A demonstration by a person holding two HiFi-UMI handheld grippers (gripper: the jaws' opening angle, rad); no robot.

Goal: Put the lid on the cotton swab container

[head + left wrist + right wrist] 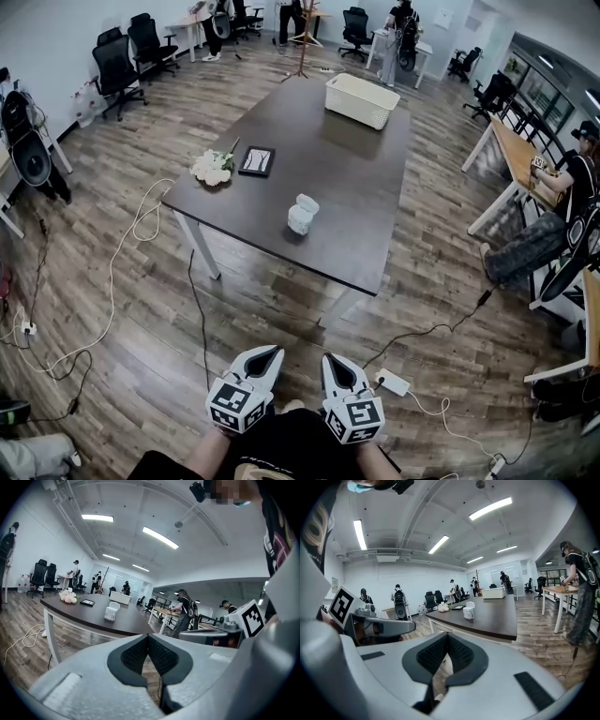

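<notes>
Head view, low left of centre: left tool (266, 358), jaws pressed together, nothing in them. Mid-frame, cotton swab container (301, 217) stands near the front edge of the dark surface (366, 178). Its white lid (307, 201) seems to rest askew on top, too small to be sure. Low right of centre: right tool (337, 364), jaws also together, empty. Both are well apart from the surface. Step looks like approach, no contact yet. Next move likely needs closing in, opening one tool, gripping the lid and seating it square.
</notes>
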